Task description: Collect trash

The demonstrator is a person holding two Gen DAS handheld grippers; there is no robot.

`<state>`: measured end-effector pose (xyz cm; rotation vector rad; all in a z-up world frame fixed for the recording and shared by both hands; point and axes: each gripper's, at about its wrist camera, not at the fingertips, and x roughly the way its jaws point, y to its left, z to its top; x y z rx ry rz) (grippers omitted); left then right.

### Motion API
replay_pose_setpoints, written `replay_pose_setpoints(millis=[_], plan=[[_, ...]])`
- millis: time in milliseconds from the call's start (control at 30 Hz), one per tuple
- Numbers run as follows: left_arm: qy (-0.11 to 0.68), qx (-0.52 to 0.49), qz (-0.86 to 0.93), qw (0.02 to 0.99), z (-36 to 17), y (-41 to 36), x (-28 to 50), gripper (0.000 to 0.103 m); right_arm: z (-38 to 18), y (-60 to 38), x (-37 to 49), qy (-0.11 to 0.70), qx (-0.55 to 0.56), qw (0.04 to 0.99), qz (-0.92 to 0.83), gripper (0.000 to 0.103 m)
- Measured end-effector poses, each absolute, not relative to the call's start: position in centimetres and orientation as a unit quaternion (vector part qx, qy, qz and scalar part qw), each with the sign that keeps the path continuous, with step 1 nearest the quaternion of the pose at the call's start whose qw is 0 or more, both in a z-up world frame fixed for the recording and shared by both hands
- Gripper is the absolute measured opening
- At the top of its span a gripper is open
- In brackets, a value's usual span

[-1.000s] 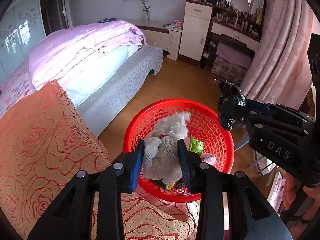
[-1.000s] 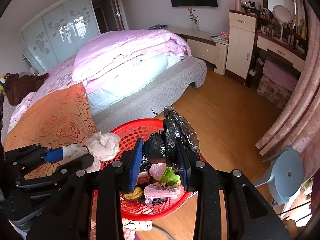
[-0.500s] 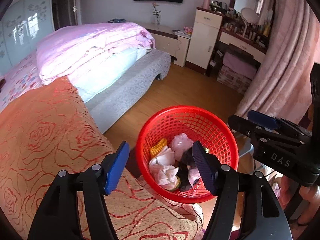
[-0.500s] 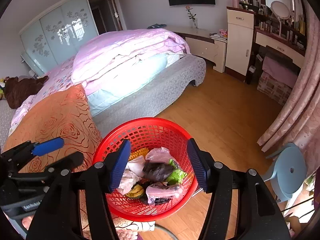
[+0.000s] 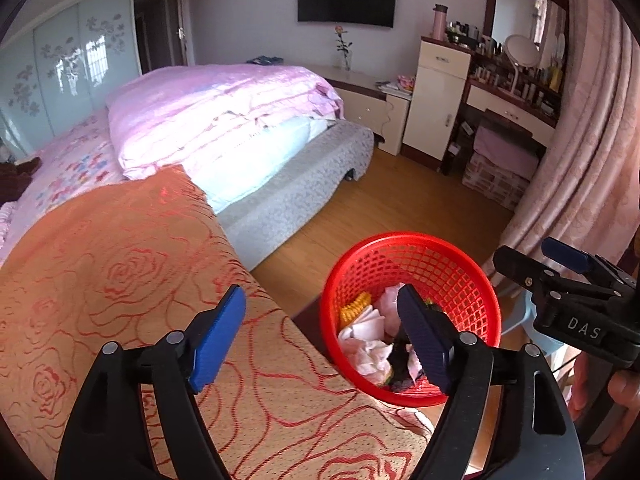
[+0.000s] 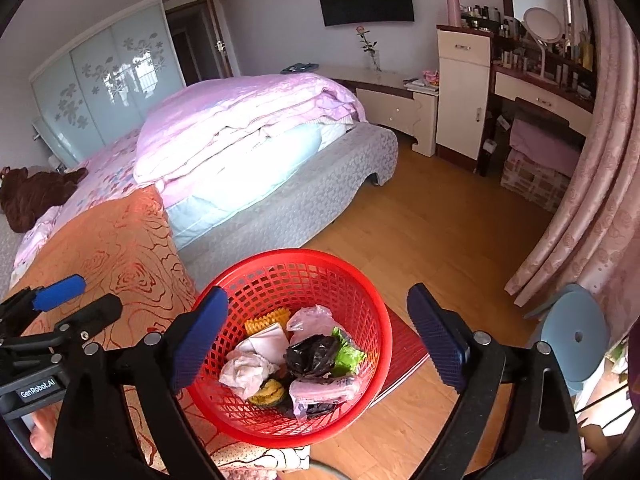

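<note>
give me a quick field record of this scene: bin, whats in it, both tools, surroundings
bin: red mesh basket, on the wood floor beside the orange rose-print cover
contents: black bag, crumpled white paper, pink plastic bag, green wrapper, yellow items
left tool: jaws opening, nothing between them
right tool: jaws opening, nothing held, above the basket
surroundings: bed with pink quilt, blue stool

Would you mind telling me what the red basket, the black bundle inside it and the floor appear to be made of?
The red basket looks like moulded plastic: glossy rim, regular open lattice walls. The black bundle seems to be thin plastic film, probably a bag: crinkled, with shiny highlights. The floor looks like wood or laminate planks: warm tone, long parallel seams, a soft sheen; which of the two I cannot tell.
</note>
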<state>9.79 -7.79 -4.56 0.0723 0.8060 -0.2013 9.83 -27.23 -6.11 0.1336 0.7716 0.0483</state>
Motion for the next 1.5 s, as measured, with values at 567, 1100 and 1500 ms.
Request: replay_pose_setpoints(millis=[567,1100,1500], plan=[[0.341,0.043,-0.070,0.937,-1.8,-6.0,7.2,0.083,-4.0,-25.3,7.9,0.337,0.037,0.940,0.029,0.089],[0.330,0.039,-0.049,0.942,-0.9,-4.1,5.9,0.084,-1.7,-24.0,4.7,0.324,0.044,0.944,0.037,0.096],[0.330,0.037,-0.041,0.942,-0.9,-3.6,4.6,0.085,-2.3,-22.9,2.7,0.338,0.047,0.939,0.040,0.096]])
